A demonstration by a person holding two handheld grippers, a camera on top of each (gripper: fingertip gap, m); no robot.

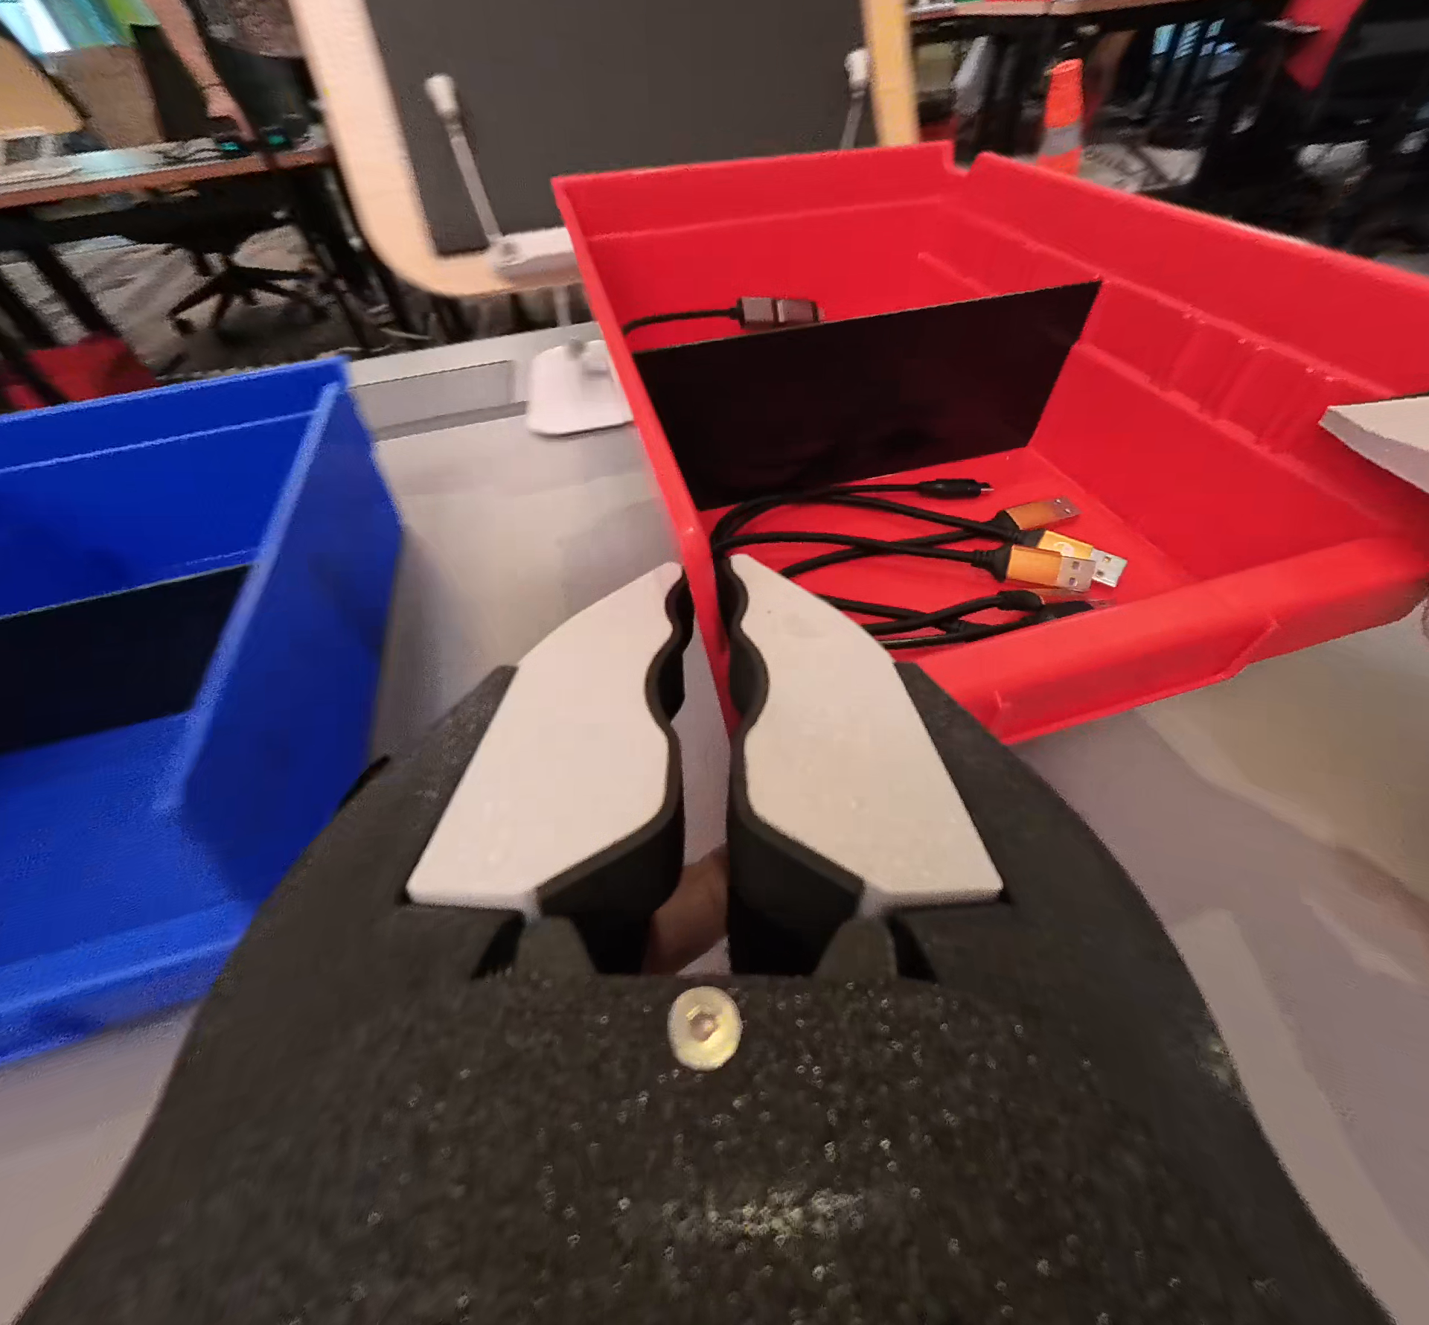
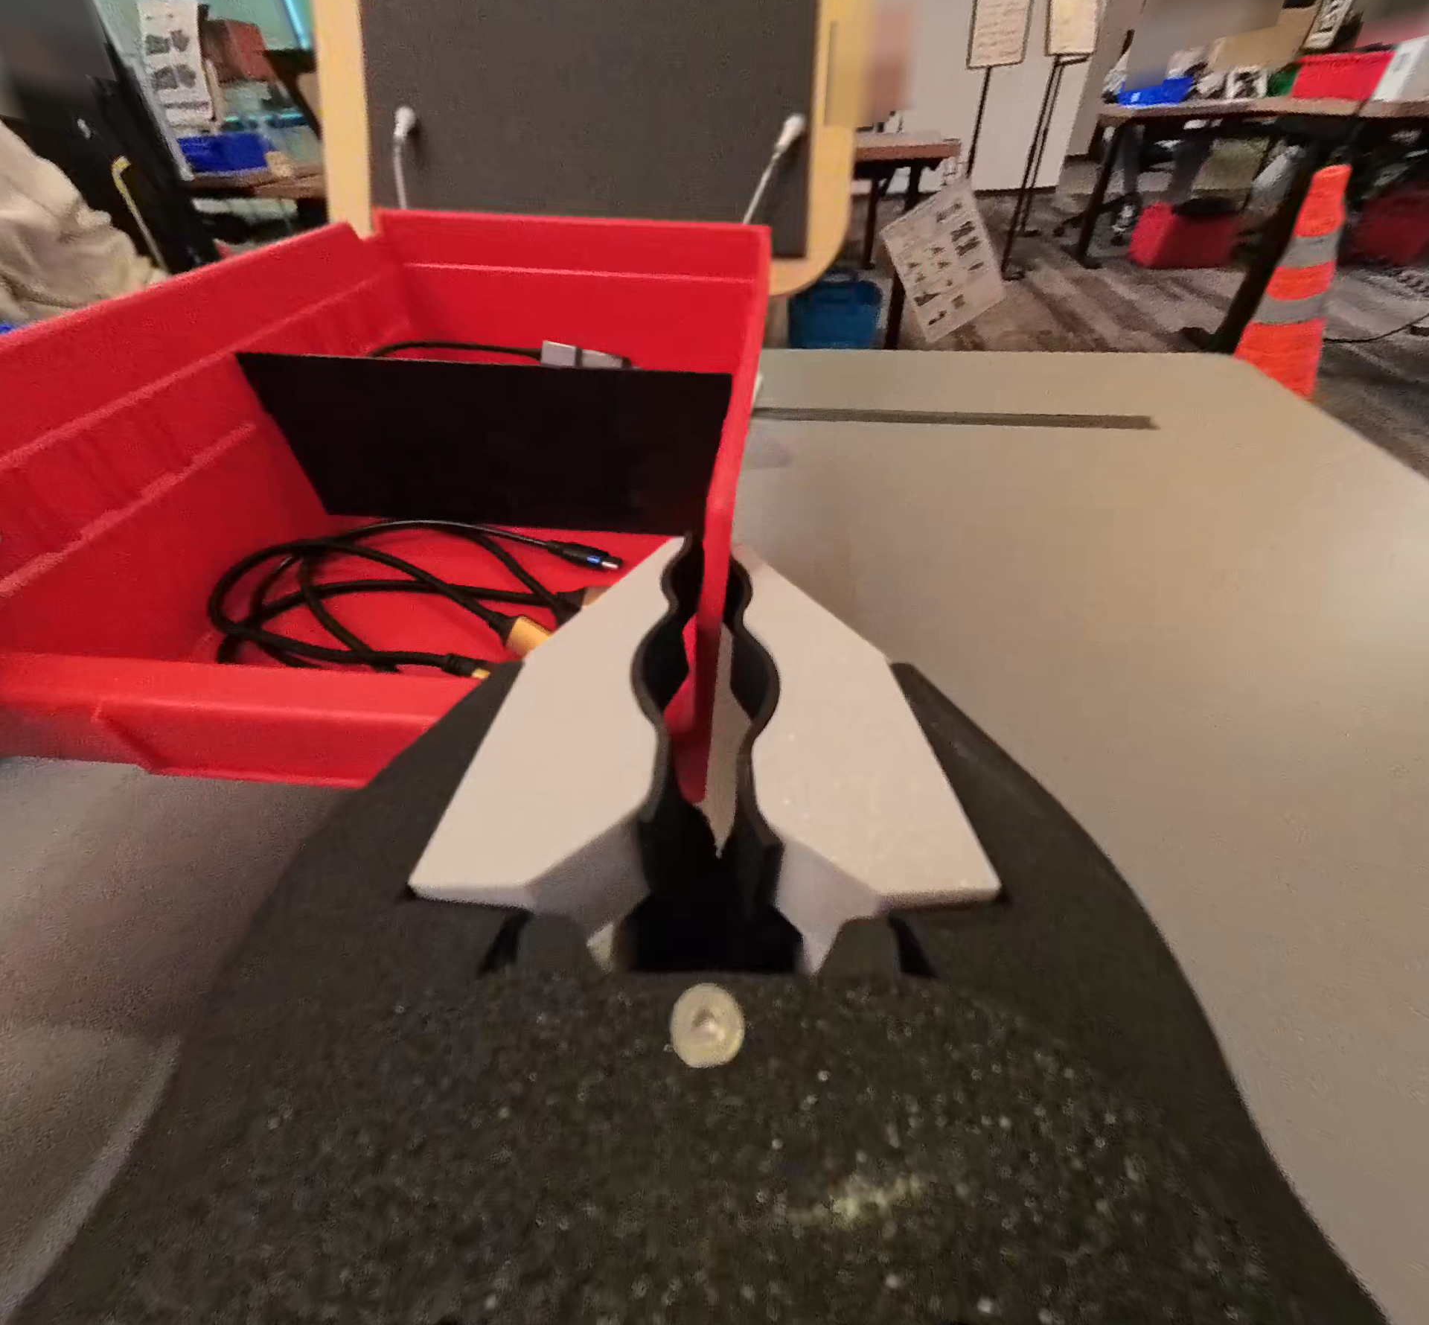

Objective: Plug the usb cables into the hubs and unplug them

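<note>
A red bin [image 1: 850,209] stands on the grey table, split by a black divider [image 1: 850,398]. In its near compartment lie several black USB cables [image 1: 889,553] with orange plugs [image 1: 1044,565]. A grey hub [image 1: 777,311] with its cord lies behind the divider. My left gripper [image 1: 707,580] is empty, its jaws nearly together, just outside the bin's near left corner. In the right wrist view the bin [image 2: 232,715], cables [image 2: 348,592] and hub [image 2: 584,354] sit to the left. My right gripper [image 2: 711,553] is empty, its jaws nearly together, in line with the bin's right wall.
A blue bin [image 1: 255,669] with a dark divider stands left of the red bin. A grey fingertip of the other gripper [image 1: 1384,437] shows at the right edge. Bare table [image 2: 1082,592] lies right of the red bin. An orange cone [image 2: 1299,282] stands on the floor beyond. My right fingertips sit around 20 cm from my left ones.
</note>
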